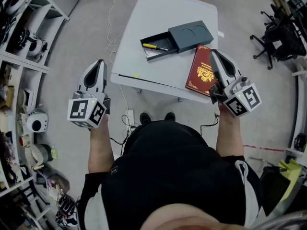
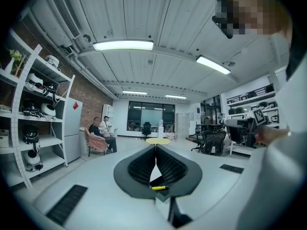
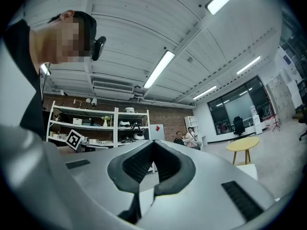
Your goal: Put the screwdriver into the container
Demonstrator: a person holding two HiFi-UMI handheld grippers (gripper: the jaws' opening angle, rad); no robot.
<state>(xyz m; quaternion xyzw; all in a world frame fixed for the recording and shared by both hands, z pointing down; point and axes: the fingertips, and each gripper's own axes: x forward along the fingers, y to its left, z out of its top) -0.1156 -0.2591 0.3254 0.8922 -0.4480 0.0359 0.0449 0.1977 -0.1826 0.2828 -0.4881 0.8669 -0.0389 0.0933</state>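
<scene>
As the yellow screwdriver [image 1: 154, 46] already lies inside the dark container [image 1: 162, 54] on the white table [image 1: 158, 13], the task looks done.
The left gripper [image 1: 100, 62] and right gripper [image 1: 211, 52] hang back, jaws pressed together on nothing; the lid [image 1: 191, 34] and a red book [image 1: 200, 71] beside the container block nothing.

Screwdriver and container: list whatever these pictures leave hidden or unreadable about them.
- Yellow-handled screwdriver, head view: too small to read its tip type.
- Dark grey tray container, head view: the end under its slid-back lid is hidden.
- Left gripper view: the left gripper body hides all but a sliver of screwdriver and tray.
- Right gripper view: neither shows; it faces shelves and ceiling.
</scene>
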